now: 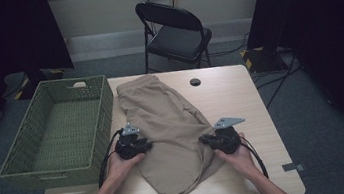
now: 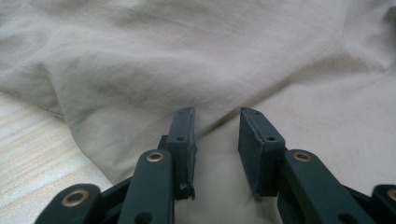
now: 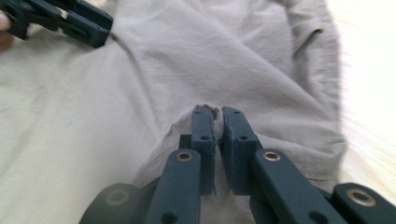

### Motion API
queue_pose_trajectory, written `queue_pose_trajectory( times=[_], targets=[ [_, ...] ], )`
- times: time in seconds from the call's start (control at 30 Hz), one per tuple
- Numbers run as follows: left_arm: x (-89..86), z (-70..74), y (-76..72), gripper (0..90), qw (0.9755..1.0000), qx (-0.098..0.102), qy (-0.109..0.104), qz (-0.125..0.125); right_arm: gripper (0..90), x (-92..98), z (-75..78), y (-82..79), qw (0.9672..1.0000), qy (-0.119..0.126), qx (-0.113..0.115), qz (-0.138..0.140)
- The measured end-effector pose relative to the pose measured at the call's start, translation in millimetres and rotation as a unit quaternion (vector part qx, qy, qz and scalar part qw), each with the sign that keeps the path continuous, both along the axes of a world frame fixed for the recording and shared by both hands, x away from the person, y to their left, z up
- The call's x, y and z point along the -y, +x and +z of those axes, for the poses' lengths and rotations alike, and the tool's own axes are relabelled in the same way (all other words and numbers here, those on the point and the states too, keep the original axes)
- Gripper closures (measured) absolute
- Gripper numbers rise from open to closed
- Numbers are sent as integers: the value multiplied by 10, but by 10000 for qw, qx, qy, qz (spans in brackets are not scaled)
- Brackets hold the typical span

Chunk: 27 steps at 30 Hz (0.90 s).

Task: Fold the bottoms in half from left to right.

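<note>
Wooden tabletop point(image 1: 263, 115), beige shorts point(image 1: 164, 128) spread flat: right gripper point(image 3: 217, 112) pinches a fold at 3 o'clock, while left gripper point(image 2: 217, 116) sits open at 9. I'd clamp the left side fully before lifting, so both edges rise evenly.

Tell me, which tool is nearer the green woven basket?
Left. The left tool sits at the tan cloth's edge beside the green woven basket; the right tool is across the cloth.
</note>
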<state>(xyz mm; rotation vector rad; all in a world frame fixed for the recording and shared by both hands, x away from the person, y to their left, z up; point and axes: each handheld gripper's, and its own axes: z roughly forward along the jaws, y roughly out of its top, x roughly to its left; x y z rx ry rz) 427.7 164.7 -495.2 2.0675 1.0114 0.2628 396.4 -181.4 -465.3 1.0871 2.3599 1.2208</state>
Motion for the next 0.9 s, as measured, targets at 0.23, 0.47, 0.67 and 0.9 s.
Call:
queue_pose_trajectory(
  times=[0.23, 0.47, 0.67, 0.9],
  targets=[
    [-8, 3, 9, 663, 10000, -40, 0, -17, 841, 258, 103, -237, 9998, 180, 73, 61],
    [-11, 0, 10, 663, 10000, -50, -50, 7, 840, 472, 130, -461, 9998, 186, 59, 96],
    [-13, 0, 11, 663, 10000, -56, -55, 3, 826, 634, 86, -586, 10000, -43, 22, 11],
    [-16, 0, 14, 664, 10000, -67, -66, 8, 750, 790, 117, -673, 9999, 77, 40, -130]
  ],
)
